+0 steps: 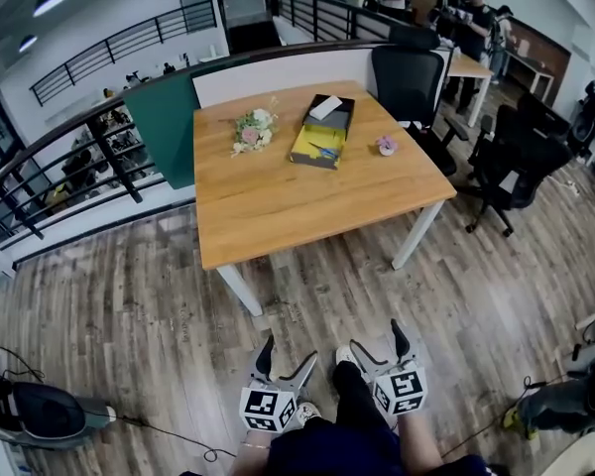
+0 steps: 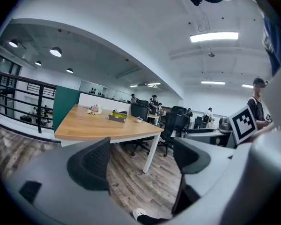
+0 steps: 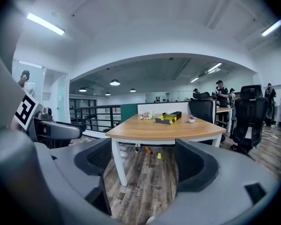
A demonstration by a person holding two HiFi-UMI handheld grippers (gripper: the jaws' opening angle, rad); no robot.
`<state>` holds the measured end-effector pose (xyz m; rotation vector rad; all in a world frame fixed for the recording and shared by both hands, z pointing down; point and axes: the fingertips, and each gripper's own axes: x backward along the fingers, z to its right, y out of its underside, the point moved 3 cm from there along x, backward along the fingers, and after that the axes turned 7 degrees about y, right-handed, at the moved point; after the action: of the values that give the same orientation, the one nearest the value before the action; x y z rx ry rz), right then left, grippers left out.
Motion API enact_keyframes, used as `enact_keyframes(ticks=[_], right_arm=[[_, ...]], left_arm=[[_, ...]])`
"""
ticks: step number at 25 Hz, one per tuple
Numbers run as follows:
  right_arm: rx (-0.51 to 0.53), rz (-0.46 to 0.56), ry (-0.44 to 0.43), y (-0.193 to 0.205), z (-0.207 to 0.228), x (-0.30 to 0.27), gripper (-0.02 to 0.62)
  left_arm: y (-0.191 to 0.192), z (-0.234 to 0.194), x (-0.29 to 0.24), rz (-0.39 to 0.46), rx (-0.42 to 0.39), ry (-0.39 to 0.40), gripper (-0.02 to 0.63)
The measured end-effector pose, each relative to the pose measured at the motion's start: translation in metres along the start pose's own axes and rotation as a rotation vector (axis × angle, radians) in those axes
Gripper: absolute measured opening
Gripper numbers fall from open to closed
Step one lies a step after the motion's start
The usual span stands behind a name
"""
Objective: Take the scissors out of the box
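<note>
Closest to the lens, low in the head view, the left gripper and the right gripper are held side by side over the wooden floor, each carrying its marker cube, with the person's dark-clad legs just beneath them. Both stand well short of the desk and point toward its near edge. Each gripper's own view shows its jaws spread wide with nothing between them but floor boards and the desk beyond. On the desk, toward the far edge and a little right of the middle, lies the box, long and open-topped, black at its far end and yellow at its near end. A white item rests in the far part. A small bluish shape in the yellow part looks like the scissors, though it is too small to be sure. A bunch of flowers lies just left of the box, apart from it, and a small flower pot stands close to the right edge. A black office chair sits at the far right corner.
</note>
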<state>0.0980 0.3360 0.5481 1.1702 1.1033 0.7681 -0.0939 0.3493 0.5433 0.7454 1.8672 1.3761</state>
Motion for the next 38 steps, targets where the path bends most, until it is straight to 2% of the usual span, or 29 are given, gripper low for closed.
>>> enact_keyframes(ticks=[9,22,30,38], right_arm=[[0.027,-0.029,-0.064,-0.009,0.031,-0.075,0.397],[0.068,-0.041,-0.182,-0.047,0.106,-0.212,0.382],[0.056,-0.063,-0.212,-0.051,0.145,-0.255,0.377],[0.03,-0.086,-0.203,-0.048,0.163,-0.27,0.377]], left_arm=[[-0.014,-0.03,-0.056,-0.004,0.019,-0.047,0.42],[-0.057,-0.076,-0.179,0.028,0.035,-0.167,0.42],[-0.066,-0.081,-0.234,0.023,0.042,-0.194,0.42],[-0.061,-0.081,-0.259,-0.007,0.061,-0.186,0.42]])
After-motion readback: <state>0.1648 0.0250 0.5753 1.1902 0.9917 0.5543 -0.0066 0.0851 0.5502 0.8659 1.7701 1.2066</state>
